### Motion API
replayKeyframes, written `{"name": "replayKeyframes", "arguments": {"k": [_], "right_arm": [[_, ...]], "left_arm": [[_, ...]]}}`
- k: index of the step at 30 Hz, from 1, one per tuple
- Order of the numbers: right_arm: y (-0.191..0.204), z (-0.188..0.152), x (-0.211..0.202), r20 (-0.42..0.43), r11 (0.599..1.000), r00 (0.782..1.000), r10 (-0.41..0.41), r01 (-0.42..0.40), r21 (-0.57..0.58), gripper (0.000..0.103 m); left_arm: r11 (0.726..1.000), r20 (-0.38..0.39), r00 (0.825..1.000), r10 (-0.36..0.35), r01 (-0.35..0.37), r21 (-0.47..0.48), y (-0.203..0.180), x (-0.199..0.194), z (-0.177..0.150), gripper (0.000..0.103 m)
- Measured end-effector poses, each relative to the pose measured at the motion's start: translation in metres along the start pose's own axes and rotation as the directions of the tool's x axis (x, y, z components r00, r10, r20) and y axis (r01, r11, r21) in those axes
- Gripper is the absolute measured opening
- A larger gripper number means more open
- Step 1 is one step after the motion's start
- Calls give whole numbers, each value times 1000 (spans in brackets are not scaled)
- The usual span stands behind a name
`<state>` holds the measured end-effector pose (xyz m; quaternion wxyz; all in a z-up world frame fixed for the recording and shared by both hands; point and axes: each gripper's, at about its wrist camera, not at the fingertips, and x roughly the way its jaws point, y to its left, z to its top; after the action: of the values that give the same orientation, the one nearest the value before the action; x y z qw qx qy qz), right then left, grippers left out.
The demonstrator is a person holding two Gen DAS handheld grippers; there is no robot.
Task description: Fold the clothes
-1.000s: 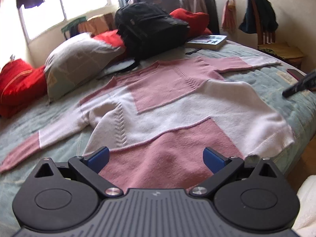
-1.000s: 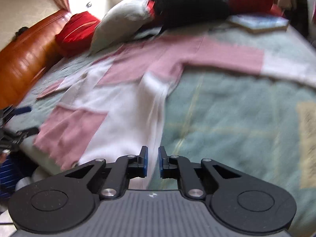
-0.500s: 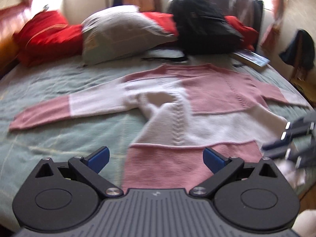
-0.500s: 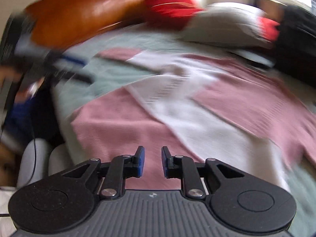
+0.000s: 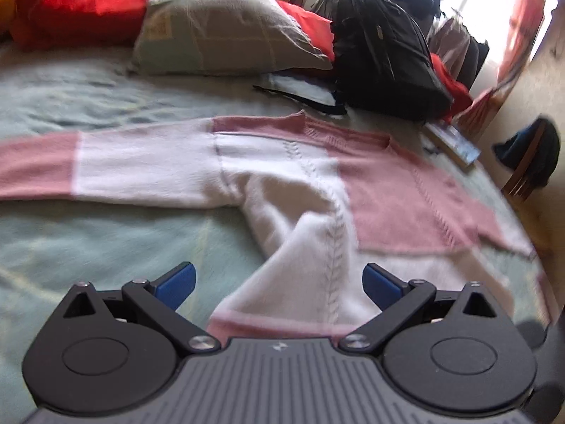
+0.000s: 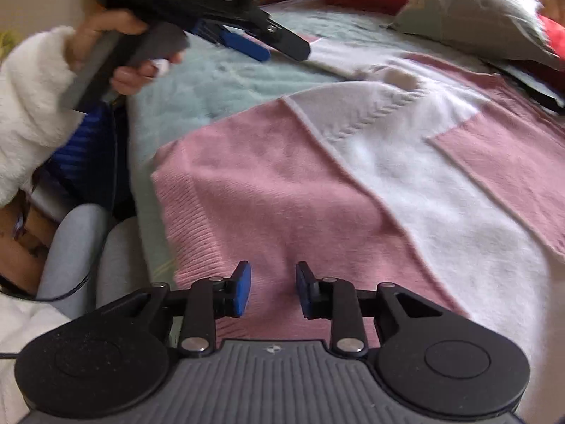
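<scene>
Sweater [image 5: 317,190], pink and white, lies spread flat on the green bedspread [image 5: 88,247], directly ahead of and beneath both our grippers. We hold the left gripper [image 5: 279,282] with its jaws wide and empty over the white flank, one sleeve [image 5: 106,166] stretching away to its left. Our right gripper [image 6: 273,289] hangs over the pink ribbed hem [image 6: 219,247], its narrow jaws opening with nothing yet between them. We judge the fold is only beginning. To do it well, we should let the right jaws finish opening, then drop them onto the hem edge just ahead, pinch both knit layers and lift evenly, so the soft fabric does not bunch or drag across the bedspread.
</scene>
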<state>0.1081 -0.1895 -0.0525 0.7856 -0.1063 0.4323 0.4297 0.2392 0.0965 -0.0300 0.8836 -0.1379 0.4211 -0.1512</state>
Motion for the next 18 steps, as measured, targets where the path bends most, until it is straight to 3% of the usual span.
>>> {"name": "replayKeyframes", "arguments": {"k": [3,5,8,11,15,16,17,18], "right_arm": [[-11,4,-2,23,999,1000,-4,3,35,33],[-18,7,0,33,998,999,-9,7,55,33],[-29,12,3,43,997,999,-10,6,82,33],[-38,14,2,56,994,998,-16,10,105,33],[-45,18,1,75,993,997,-20,11,122,33],[-46,20,1,80,992,997,-22,13,122,33],[-46,21,0,84,993,996,-23,13,120,33],[-46,22,0,88,993,996,-24,14,119,33]], "left_arm": [[990,-15,995,-98,96,-105,19,29,14,96],[974,-27,988,-155,148,-170,33,47,17,88],[945,-52,976,-210,189,-265,53,75,15,81],[916,-17,964,-266,247,-315,66,89,12,81],[908,6,964,-267,254,-334,68,102,22,77],[909,10,966,-260,248,-334,67,106,25,65],[911,13,968,-252,242,-334,67,109,28,47],[911,15,970,-243,233,-341,66,113,30,38]]}}
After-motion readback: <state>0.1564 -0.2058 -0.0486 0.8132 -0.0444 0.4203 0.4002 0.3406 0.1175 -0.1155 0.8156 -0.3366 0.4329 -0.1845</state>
